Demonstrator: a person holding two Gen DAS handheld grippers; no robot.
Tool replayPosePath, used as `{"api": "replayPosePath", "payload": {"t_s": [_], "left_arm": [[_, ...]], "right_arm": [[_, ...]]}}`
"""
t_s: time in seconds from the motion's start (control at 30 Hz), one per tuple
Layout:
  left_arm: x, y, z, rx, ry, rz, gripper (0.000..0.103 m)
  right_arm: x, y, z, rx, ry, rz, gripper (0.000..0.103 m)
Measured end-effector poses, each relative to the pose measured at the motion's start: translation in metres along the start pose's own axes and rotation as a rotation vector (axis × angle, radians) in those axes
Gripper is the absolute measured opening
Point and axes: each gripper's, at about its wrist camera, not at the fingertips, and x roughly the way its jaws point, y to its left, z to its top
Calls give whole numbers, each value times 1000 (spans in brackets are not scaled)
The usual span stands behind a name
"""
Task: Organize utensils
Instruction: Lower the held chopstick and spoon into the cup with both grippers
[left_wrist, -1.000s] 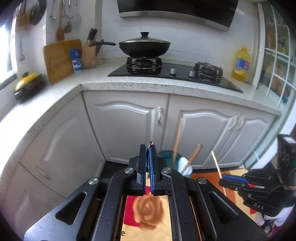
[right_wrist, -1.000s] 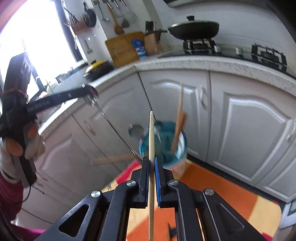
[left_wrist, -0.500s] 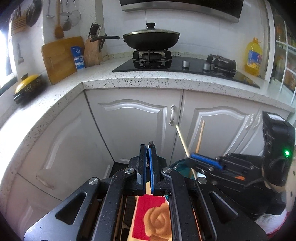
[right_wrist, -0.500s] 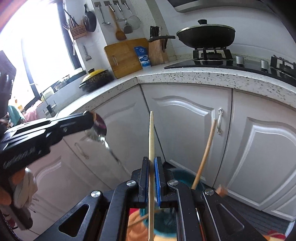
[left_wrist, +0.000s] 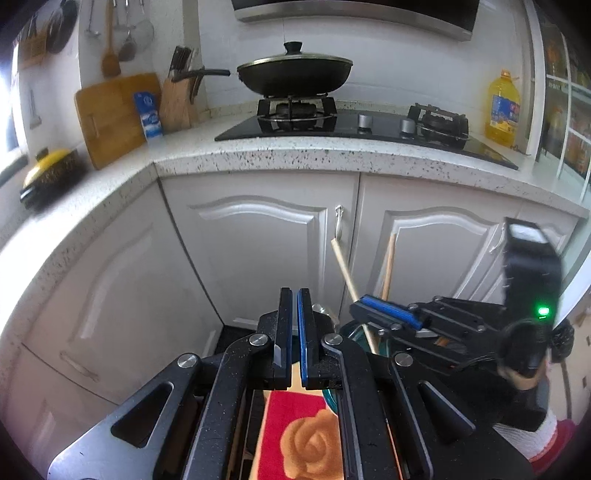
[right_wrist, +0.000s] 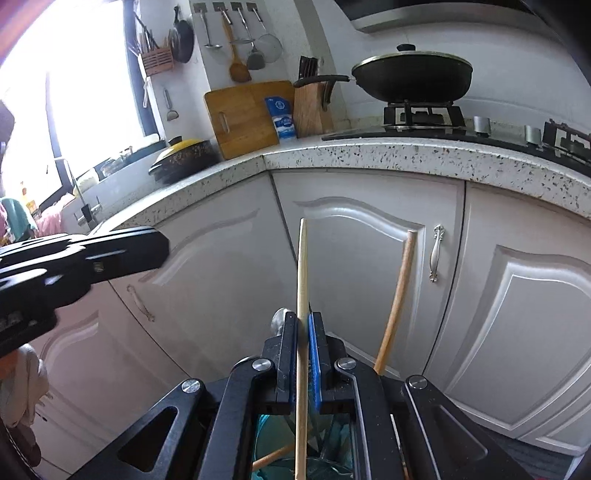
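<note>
My right gripper (right_wrist: 303, 321) is shut on a pale wooden chopstick (right_wrist: 302, 273) that stands upright over a teal holder (right_wrist: 273, 454), seen between the arms. A wooden handle (right_wrist: 397, 299) leans in the holder. In the left wrist view the right gripper (left_wrist: 373, 304) holds the chopstick (left_wrist: 345, 271) beside that handle (left_wrist: 388, 266) above the holder (left_wrist: 352, 328). My left gripper (left_wrist: 294, 295) has a narrow gap between its pads and nothing between them. A metal spoon end (left_wrist: 318, 309) shows just behind its right finger. The left gripper (right_wrist: 110, 251) reaches in from the left in the right wrist view.
White cabinet doors (left_wrist: 266, 258) stand close ahead under a speckled counter (left_wrist: 295, 151). On the counter are a stove with a black wok (left_wrist: 293, 74), a cutting board (left_wrist: 110, 114), a knife block (left_wrist: 179, 103) and an oil bottle (left_wrist: 502, 107). A red rose mat (left_wrist: 299, 432) lies below.
Both grippers have risen and moved nearer the cabinets. The spoon seen in my left gripper earlier is no longer between its pads. The right gripper still holds the chopstick over the holder.
</note>
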Motion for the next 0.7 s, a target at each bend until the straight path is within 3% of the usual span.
{"api": "replayPosePath", "payload": {"t_s": [0.37,0.53,0.7], "left_arm": [[-9,16,-20,-106,34,-41,1],[-11,24,-33,-116,51,-45,1],[-15,29,-44,-137,57,-59,1]], "right_arm": [[0,14,4,-89,-35,-56,5],[4,26,-18,-172,7,-87,5],[-11,20,-33,-174,58,-89,5]]}}
